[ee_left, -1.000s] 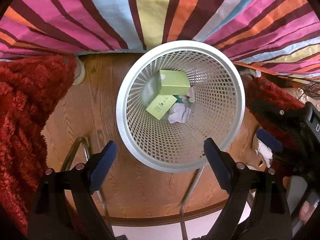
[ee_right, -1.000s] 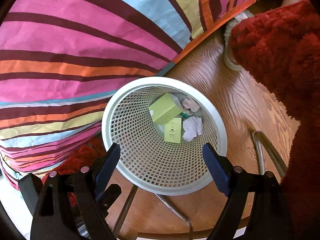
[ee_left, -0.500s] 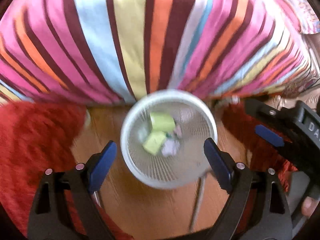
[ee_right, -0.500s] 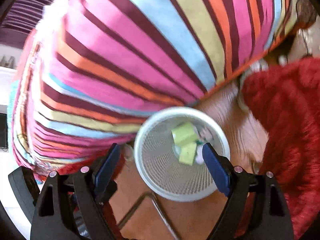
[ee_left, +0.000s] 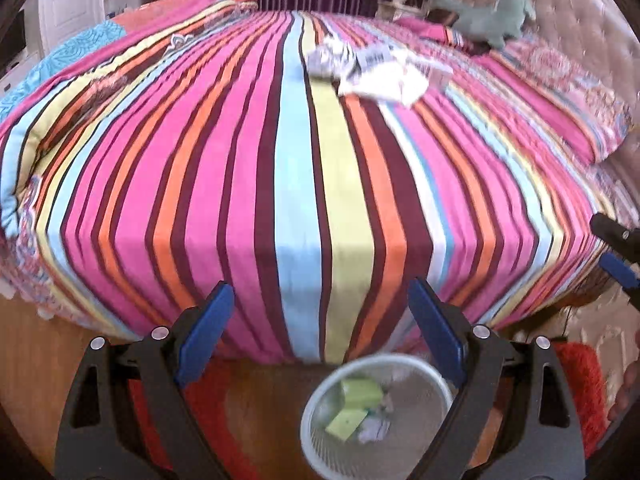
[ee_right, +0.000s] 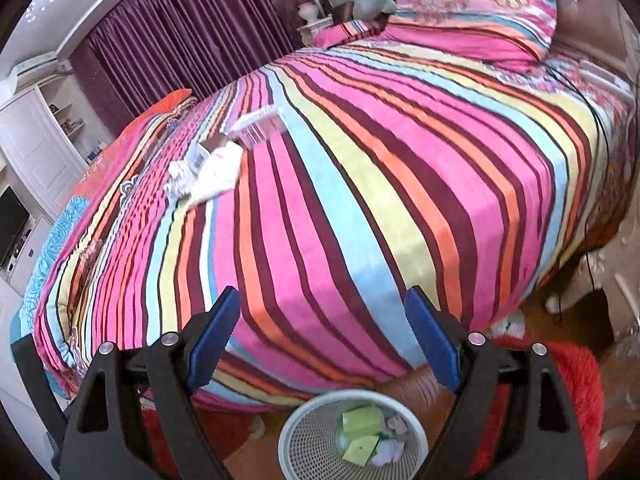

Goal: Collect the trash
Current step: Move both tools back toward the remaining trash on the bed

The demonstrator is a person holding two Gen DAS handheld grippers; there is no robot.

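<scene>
A white mesh bin [ee_left: 320, 450] [ee_right: 304, 446] stands on the wooden floor at the foot of the bed, holding green boxes [ee_left: 362, 392] [ee_right: 362, 420] and crumpled white paper. More trash, white paper and small cartons [ee_left: 380, 70] [ee_right: 218, 160], lies far off on top of the striped bedspread. My left gripper [ee_left: 320, 320] is open and empty, high above the bin, facing the bed. My right gripper [ee_right: 322, 324] is open and empty too, likewise raised over the bin. Part of the right gripper shows at the left wrist view's right edge.
The bed with its striped cover [ee_left: 304, 168] [ee_right: 360, 200] fills both views. Red shaggy rugs [ee_left: 580, 384] [ee_right: 568, 384] lie on the floor beside the bin. A teal plush toy [ee_left: 488, 16] and pillows [ee_right: 480, 12] sit near the headboard. A white cabinet [ee_right: 36, 144] stands left.
Both grippers rose from just over the bin and tilted up, so the bin shrank to the bottom of each view and the bed top with its trash came into sight. Jaws stayed open.
</scene>
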